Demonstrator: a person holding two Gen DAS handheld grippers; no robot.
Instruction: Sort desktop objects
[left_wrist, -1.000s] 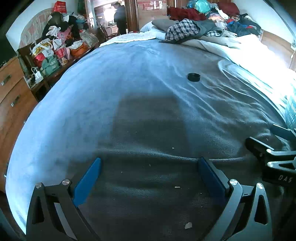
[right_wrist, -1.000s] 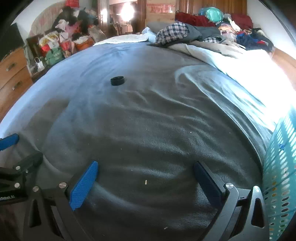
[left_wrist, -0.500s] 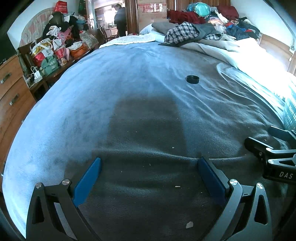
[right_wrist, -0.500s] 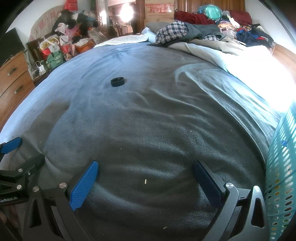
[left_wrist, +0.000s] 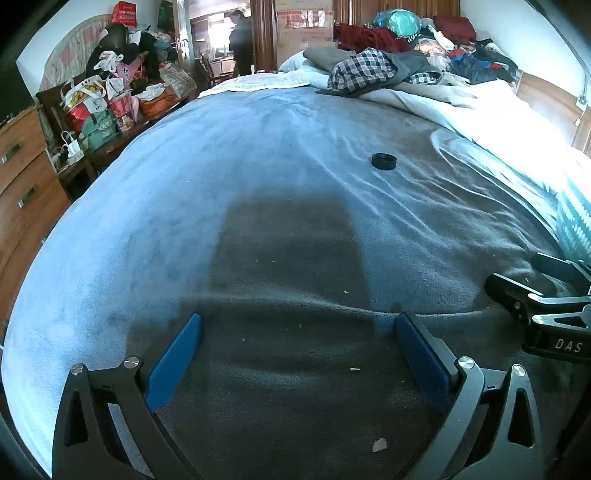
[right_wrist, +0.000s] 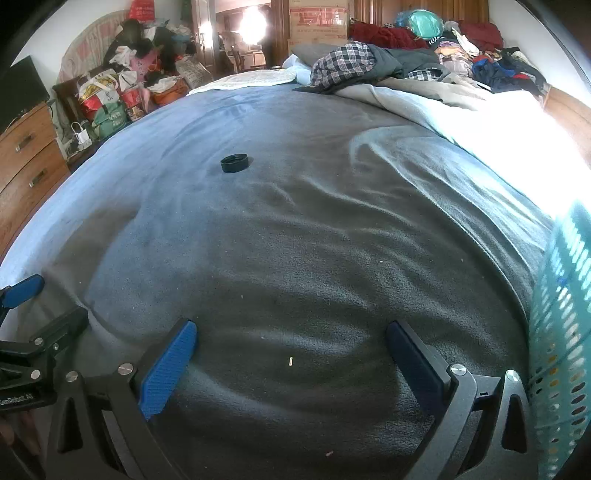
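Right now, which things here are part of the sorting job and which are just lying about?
Job: black cap on the grey blanket; teal basket; both open grippers, left, right.
Lying about: clothes pile; bags; dresser.

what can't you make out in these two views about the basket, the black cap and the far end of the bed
- Teal basket: cut off by the right edge in both views; contents hidden behind its wall.
- Black cap: too small to read any detail.
- Clothes pile: far, tangled.
- Bed's right side: washed out by glare.
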